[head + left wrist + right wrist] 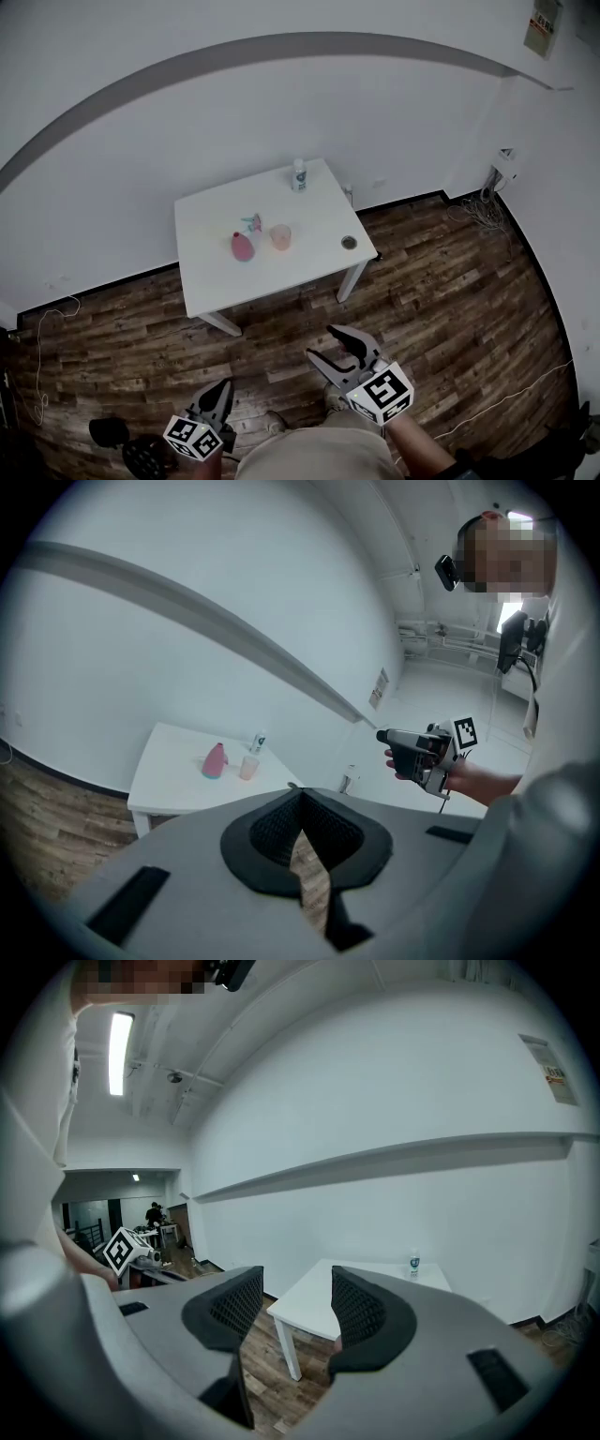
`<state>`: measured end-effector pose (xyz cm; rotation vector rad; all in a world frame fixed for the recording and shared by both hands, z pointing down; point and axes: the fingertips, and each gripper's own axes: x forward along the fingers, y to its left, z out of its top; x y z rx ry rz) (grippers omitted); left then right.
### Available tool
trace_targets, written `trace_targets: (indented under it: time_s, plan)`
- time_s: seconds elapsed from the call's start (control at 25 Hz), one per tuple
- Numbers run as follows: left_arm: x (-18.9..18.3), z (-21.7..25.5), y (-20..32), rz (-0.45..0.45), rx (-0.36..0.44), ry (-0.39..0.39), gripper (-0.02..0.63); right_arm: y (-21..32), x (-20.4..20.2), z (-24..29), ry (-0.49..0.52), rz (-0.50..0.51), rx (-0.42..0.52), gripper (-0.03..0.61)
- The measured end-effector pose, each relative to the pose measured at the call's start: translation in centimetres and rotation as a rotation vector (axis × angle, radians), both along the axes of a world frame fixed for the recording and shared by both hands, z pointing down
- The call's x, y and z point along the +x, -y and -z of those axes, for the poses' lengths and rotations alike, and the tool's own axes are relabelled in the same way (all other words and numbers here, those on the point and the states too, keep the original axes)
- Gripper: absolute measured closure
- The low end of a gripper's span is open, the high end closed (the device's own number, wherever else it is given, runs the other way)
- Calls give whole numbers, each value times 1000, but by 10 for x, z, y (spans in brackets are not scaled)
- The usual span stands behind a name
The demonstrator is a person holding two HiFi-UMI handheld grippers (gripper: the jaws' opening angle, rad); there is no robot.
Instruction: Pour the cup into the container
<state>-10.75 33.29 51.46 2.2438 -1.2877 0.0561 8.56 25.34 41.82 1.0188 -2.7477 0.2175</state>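
A pale pink cup (280,236) stands near the middle of a white table (216,281), with a pink bottle-shaped container (243,247) just left of it. Both also appear far off in the left gripper view, the cup (248,767) right of the container (215,760). My left gripper (223,386) hangs low over the wooden floor, well short of the table, its jaws closed together on nothing (300,794). My right gripper (321,342) is nearer the table's front right corner and stands open and empty (296,1279). Neither gripper touches any object.
A white bottle (298,175) stands at the table's far edge and a small round lid-like thing (349,242) lies near its right edge. White walls back the table. Cables (483,211) lie at the right wall, and dark gear (122,445) sits on the floor at bottom left.
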Motion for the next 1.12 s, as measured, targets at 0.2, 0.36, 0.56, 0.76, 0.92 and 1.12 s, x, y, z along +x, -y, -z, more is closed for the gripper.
trace_targets:
  time_s: [0.2,0.36,0.56,0.76,0.92,1.12]
  plan:
    - [-25,-7,-17,-70,11,-13,603,-27,-32,1,-38,-31,32,345]
    - [-39,-14,-28,-121,17,-27,603,-49,-45,-5,-94,-101,79,345]
    - [-47,-23,-38,-148,29,-42,603,-76,-49,-24,-177,-192,102,345]
    - [-39,-21,-49,-156,49,-16,603,-99,-48,-38,-199,-205,109,345]
    - [-30,-14,-55,-112,64,27,603,-108,-47,-46,-193,-175,124,345]
    - [-7,-16,-54,-26,26,67,603,-103,-37,-59,-198,-110,129,345]
